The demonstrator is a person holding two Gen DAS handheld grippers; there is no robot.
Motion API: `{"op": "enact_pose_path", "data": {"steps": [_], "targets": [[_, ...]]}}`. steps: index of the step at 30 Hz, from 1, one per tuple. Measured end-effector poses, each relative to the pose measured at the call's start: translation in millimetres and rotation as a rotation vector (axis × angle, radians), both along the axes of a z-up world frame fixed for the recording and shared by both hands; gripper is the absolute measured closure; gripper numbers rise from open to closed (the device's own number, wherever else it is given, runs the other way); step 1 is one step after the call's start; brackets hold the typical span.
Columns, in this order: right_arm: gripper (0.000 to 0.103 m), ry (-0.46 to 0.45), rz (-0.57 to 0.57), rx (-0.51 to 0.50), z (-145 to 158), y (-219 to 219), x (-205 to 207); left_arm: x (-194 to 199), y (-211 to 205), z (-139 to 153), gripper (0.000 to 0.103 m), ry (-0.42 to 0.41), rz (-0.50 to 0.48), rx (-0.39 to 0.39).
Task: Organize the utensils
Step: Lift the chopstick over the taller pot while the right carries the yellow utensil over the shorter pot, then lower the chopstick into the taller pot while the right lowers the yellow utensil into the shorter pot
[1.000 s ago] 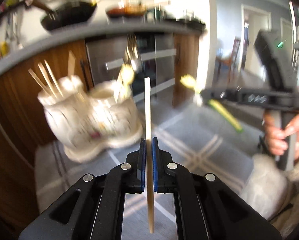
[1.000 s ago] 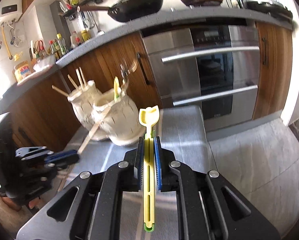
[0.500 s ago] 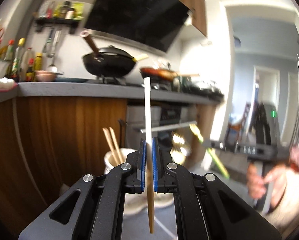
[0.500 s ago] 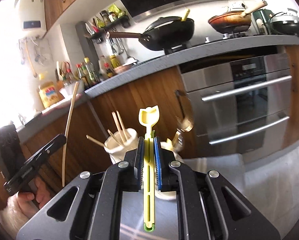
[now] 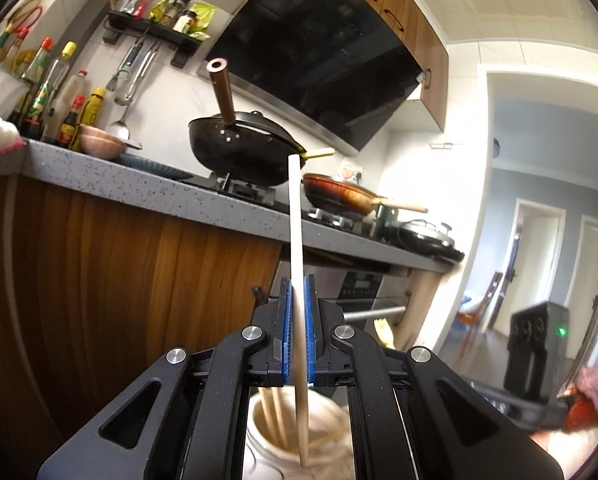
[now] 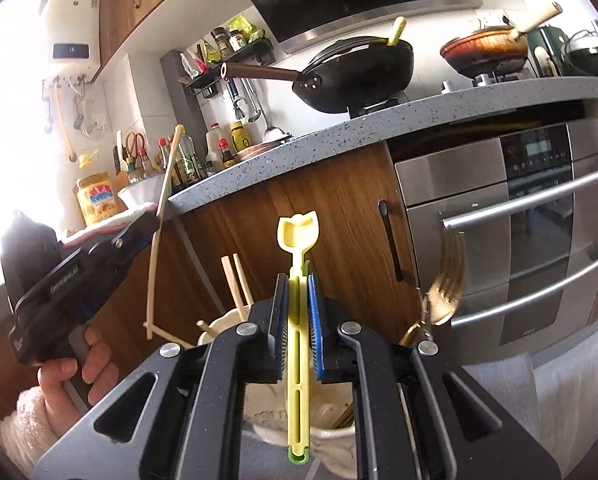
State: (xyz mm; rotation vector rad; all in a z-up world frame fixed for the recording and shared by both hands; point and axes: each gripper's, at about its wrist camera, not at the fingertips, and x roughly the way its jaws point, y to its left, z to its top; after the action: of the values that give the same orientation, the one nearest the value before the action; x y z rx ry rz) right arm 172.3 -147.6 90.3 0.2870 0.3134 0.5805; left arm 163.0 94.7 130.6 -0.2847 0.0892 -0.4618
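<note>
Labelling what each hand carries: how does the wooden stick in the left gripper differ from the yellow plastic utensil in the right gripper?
The wooden stick is pale, plain and flat-thin along its length; the yellow plastic utensil is bright yellow with a slotted handle, a green tip and a scoop-shaped end.
The stick's lower end dips into the white holder among chopsticks; the utensil hangs above its holder.
Both stand upright, clamped between blue-padded jaws of the left gripper and right gripper.
</note>
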Motion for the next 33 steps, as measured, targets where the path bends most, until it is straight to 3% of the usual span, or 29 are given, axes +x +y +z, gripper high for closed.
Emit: {"op": "enact_pose_path", "data": {"steps": [7, 22, 33], "targets": [[0.093, 0.014, 0.003, 0.019, -18.1, 8.7, 17.8, 25.7, -12.1, -17.7, 0.096, 0.011, -0.011, 0.013], [0.093, -0.140, -0.083, -0.091, -28.4, 13.8, -0.6, 15.1, 6.1, -44.4, 0.096, 0.055, -0.040, 0.037], [0.093, -0.170, -0.087, -0.011, -15.8, -5.1, -16.1, -0.4, -1.6, -51.5, 0.096, 0.062, -0.046, 0.129]]}}
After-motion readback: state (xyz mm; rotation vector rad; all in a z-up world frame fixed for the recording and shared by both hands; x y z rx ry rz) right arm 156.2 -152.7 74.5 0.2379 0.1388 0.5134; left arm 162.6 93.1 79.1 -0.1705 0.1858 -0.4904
